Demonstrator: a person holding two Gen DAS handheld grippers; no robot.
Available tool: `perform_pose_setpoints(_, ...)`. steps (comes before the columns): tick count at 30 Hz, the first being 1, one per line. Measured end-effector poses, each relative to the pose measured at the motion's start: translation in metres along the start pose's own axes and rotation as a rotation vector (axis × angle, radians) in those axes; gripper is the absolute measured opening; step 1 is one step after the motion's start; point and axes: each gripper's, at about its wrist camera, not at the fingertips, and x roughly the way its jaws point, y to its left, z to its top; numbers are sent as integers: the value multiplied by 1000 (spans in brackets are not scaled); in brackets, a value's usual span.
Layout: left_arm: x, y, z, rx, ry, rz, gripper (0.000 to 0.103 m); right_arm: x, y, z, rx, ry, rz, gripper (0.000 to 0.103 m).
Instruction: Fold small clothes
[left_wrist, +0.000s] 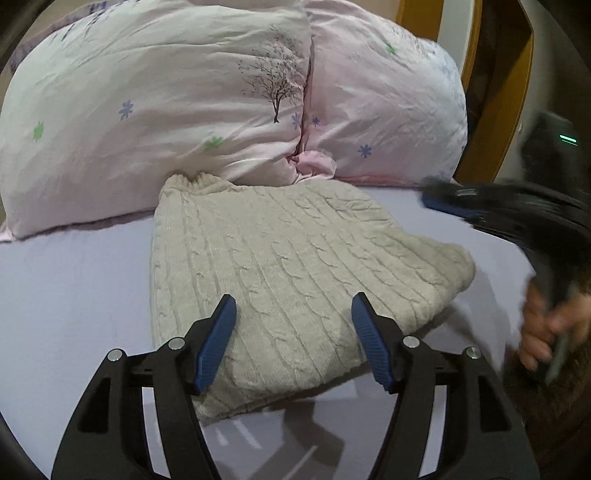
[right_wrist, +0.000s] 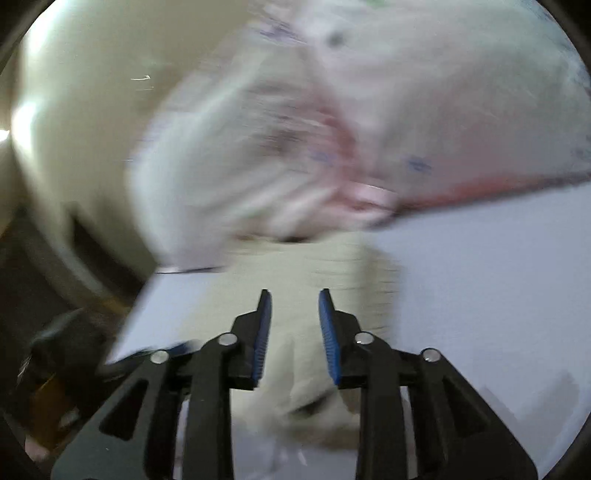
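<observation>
Sweater (left_wrist: 280, 280): folded, cream cable-knit, on bed (left_wrist: 74, 295), touching 2 pillows (left_wrist: 166, 103).
Left gripper (left_wrist: 293, 317): jaws spread, over sweater's near edge.
Right gripper (right_wrist: 294, 314): jaws parted, empty, above sweater.

soft indoor light, right wrist view motion-blurred

Sweater (left_wrist: 280, 280) on bed (left_wrist: 74, 295), 2 pillows (left_wrist: 166, 103) behind.

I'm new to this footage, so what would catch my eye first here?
A folded cream cable-knit sweater lies mid-frame on the lilac bedsheet, directly ahead of the open left tool. Two pale pink floral pillows prop behind it. The right tool, also open, shows against a heavily blurred view.
</observation>
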Motion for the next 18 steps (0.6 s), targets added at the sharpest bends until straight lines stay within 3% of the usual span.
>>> perform_pose_setpoints(2, 0, 0, -1, 3, 0, 5, 67, 5, 22, -12, -55, 55, 56, 42)
perform_pose_setpoints(4, 1, -2, -2, 12, -2, 17, 67, 25, 21, -21, -67, 141, -35, 42)
perform_pose_setpoints(5, -2, -3, -4, 9, -3, 13, 67, 46, 6, -29, -53, 209, -155, 36)
perform_pose_setpoints(6, -8, -2, -7, -4, -11, -2, 67, 57, -9, -35, -29, 246, -197, 28)
perform_pose_setpoints(8, -22, -1, -13, -21, -22, -6, 69, 50, -19, -36, 26, 202, -134, 27)
perform_pose_setpoints(9, -31, 0, -19, -28, -29, 7, 73, 41, -16, -36, 30, 189, -138, 36)
perform_pose_setpoints(10, -38, 1, -23, -32, -35, 21, 82, 33, -11, -37, 17, 167, -139, 67)
perform_pose_setpoints(11, -44, 3, -29, -36, -43, 44, 91, 16, 0, -41, -23, 120, -131, 89)
perform_pose_setpoints(12, -49, 4, -35, -38, -44, 77, 94, 4, 8, -45, -53, 77, -142, 101)
perform_pose_setpoints(15, -50, 6, -47, -44, -3, 178, 102, -27, 32, -62, -157, -27, -234, 101)
perform_pose_setpoints(18, -42, 7, -57, -49, 52, 247, 102, -25, 37, -83, -219, -6, -454, 101)
